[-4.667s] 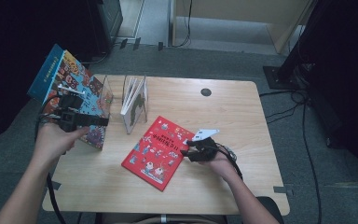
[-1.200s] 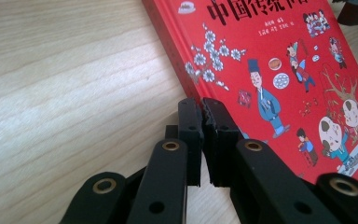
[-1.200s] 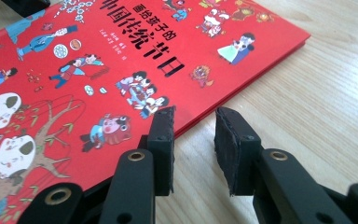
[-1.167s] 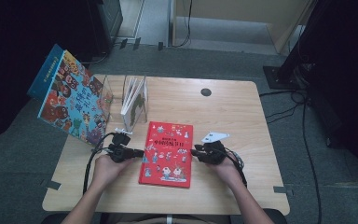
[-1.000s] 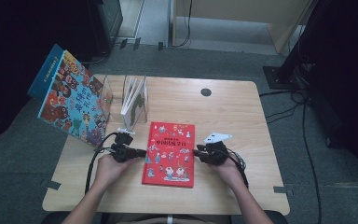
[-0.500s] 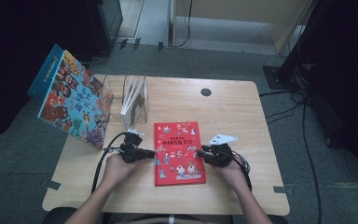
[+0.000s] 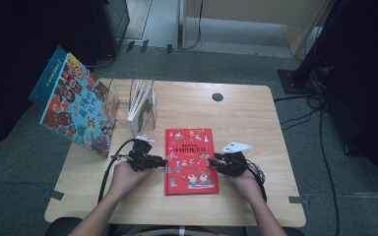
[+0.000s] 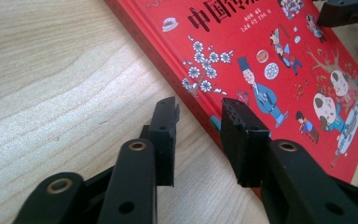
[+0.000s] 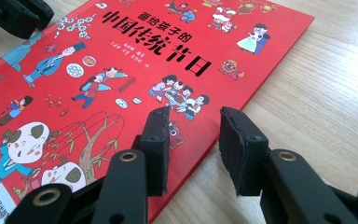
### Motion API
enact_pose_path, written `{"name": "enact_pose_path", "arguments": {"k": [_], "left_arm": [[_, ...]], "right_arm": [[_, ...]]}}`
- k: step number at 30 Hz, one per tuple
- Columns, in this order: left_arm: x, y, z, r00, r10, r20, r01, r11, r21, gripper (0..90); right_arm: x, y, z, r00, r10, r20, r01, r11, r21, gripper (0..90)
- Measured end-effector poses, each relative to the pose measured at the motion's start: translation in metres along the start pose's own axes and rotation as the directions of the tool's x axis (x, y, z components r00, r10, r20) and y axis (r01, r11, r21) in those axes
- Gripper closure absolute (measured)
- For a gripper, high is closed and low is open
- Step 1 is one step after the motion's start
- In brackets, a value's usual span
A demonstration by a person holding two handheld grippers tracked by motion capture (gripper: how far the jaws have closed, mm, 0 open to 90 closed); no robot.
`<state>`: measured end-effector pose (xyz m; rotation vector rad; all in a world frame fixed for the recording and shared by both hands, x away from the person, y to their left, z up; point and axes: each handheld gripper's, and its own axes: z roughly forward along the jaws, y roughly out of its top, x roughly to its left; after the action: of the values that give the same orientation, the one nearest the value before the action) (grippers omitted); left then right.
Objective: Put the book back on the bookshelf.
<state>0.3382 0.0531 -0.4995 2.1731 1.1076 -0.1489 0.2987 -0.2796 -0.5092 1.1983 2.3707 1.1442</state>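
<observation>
Both your jaws are open astride the flat red hardcover picture book [image 7: 191,160], left gripper [image 8: 198,123] having just widened, right gripper [image 9: 191,130] too; nothing's clamped, so a nudge could skid it across the pale wooden worktop [image 7: 256,123].

Red book [image 7: 191,160] on wooden table [image 7: 246,118]

Flat red hardcover picture book [image 9: 121,70]: printed paper cover, smooth, slight satin sheen, cloth-like darker spine edge. Light wooden table [image 8: 51,84]: pale grain laminate or veneer, smooth, faint gloss where light hits. Left black plastic two-jaw gripper [image 8: 198,116]: matt moulded plastic arms, brass-coloured metal rivets, pads rough and pitted like foam rubber. Right black plastic two-jaw gripper [image 9: 193,126]: same matt plastic, metal rivets, pad face coarse and worn. Large blue illustrated book [image 7: 74,110] standing at the table's left: glossy printed cover. Clear upright book stand [image 7: 140,101]: transparent plastic, glossy.
</observation>
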Motion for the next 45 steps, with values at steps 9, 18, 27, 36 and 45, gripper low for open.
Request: {"name": "enact_pose_path", "arguments": {"k": [9, 18, 27, 36, 45], "left_arm": [[-0.002, -0.002, -0.001, 0.9991, 0.016, -0.039, -0.017, 0.9996, -0.023, 51.0], [-0.005, -0.007, 0.000, 0.9964, 0.056, -0.063, -0.060, 0.9961, -0.065, 44.9], [-0.006, -0.007, 0.001, 0.9966, 0.056, -0.061, -0.060, 0.9960, -0.066, 41.1], [-0.008, -0.006, 0.002, 0.9964, 0.058, -0.063, -0.061, 0.9963, -0.060, 40.4], [-0.009, -0.006, 0.002, 0.9949, 0.066, -0.076, -0.070, 0.9961, -0.054, 41.5]], "right_arm": [[0.003, 0.006, 0.001, 0.9984, 0.057, 0.002, -0.057, 0.997, 0.059, 56.7], [0.001, 0.017, 0.002, 0.9857, 0.168, 0.018, -0.168, 0.973, 0.159, 58.5], [-0.007, 0.029, 0.005, 0.9679, 0.250, 0.026, -0.248, 0.930, 0.272, 57.4], [-0.012, 0.037, 0.012, 0.9448, 0.327, 0.024, -0.317, 0.894, 0.316, 56.2], [-0.018, 0.043, 0.015, 0.9168, 0.399, 0.023, -0.381, 0.856, 0.349, 55.9]]}}
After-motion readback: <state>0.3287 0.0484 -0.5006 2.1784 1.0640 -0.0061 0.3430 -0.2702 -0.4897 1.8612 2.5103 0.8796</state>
